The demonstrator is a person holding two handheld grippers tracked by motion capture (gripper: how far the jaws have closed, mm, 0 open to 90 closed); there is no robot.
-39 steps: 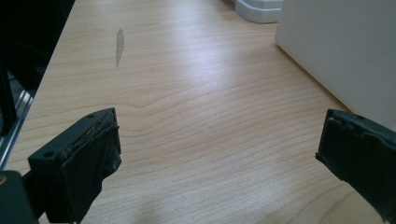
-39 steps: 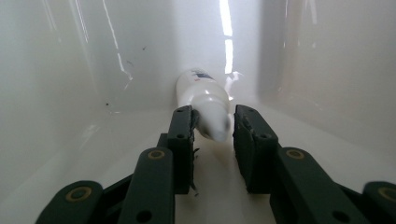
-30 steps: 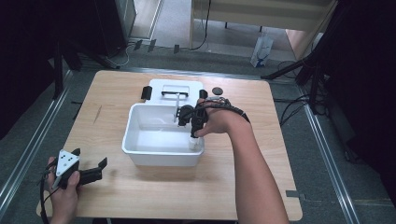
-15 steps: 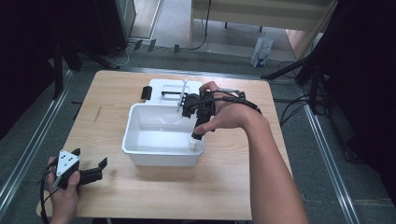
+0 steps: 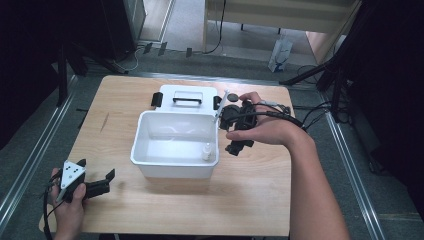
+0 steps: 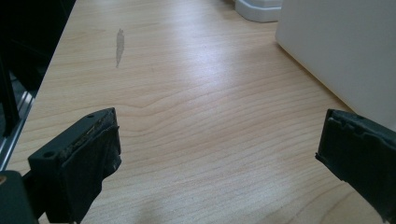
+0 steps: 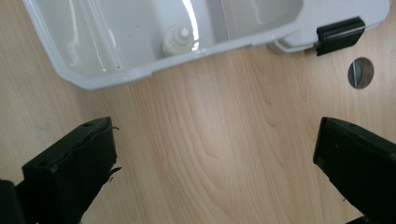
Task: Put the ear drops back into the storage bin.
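White bin holds a small bottle; right tongs hover wide open, empty, apparently just released; left tongs likewise.

A lab-like room: wooden table ringed by metal rails and cables.

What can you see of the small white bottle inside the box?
The small white bottle stands upright on the floor of the open white box, in the corner nearest the right claw. It looks like plastic, with a rounded body and a narrow capped top. Nothing grips it; only the box touches it.
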